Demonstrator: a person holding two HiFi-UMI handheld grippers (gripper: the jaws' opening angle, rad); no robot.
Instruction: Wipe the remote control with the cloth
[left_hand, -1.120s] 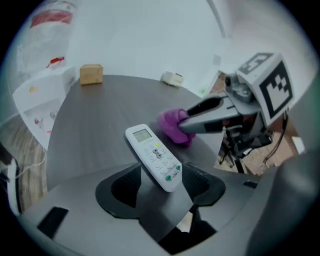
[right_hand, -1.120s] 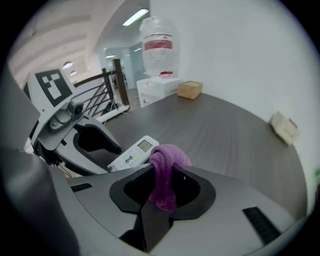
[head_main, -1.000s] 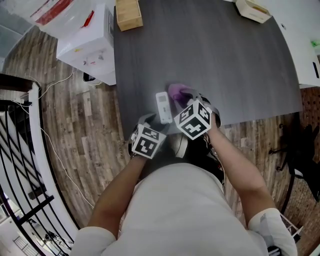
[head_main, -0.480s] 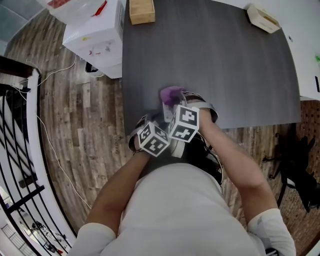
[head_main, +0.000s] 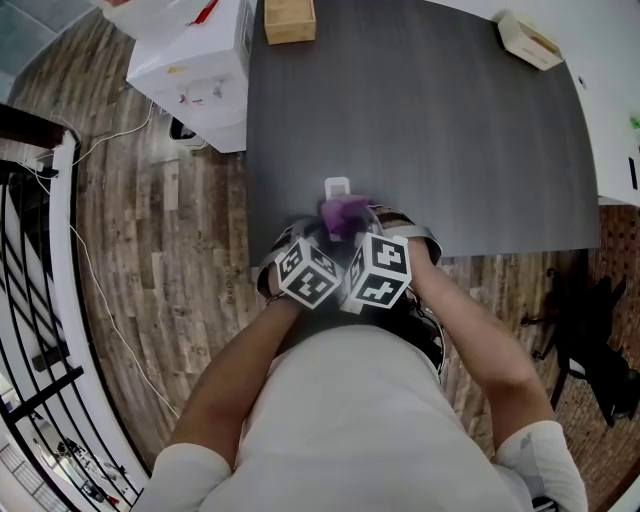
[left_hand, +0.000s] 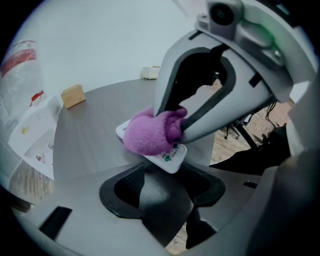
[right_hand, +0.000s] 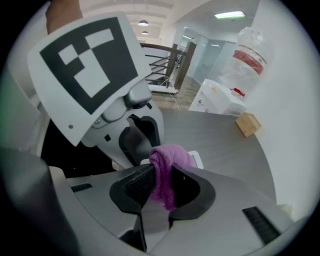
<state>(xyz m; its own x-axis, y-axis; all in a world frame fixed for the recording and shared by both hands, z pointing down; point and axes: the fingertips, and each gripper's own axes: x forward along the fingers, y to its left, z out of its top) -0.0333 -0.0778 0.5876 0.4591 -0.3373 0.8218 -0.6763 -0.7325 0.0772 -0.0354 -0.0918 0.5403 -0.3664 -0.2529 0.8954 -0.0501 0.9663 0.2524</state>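
Observation:
A white remote control (head_main: 338, 186) lies on the dark table (head_main: 450, 140) near its front edge, with only its far end showing in the head view. My left gripper (left_hand: 165, 170) has its jaws either side of the remote's (left_hand: 170, 157) near end, holding it. My right gripper (right_hand: 162, 175) is shut on a bunched purple cloth (right_hand: 167, 160). The cloth (left_hand: 150, 135) rests on top of the remote's middle and hides most of it. In the head view both marker cubes sit side by side just behind the cloth (head_main: 347, 212).
A wooden block (head_main: 290, 20) stands at the table's far left corner and a light wooden tray (head_main: 530, 42) at the far right. A white box (head_main: 195, 70) stands on the floor left of the table. The table's front edge runs right under both grippers.
My right gripper has carried the cloth left and onto the remote, which lay bare beside it before. The two marker cubes have drawn close together.

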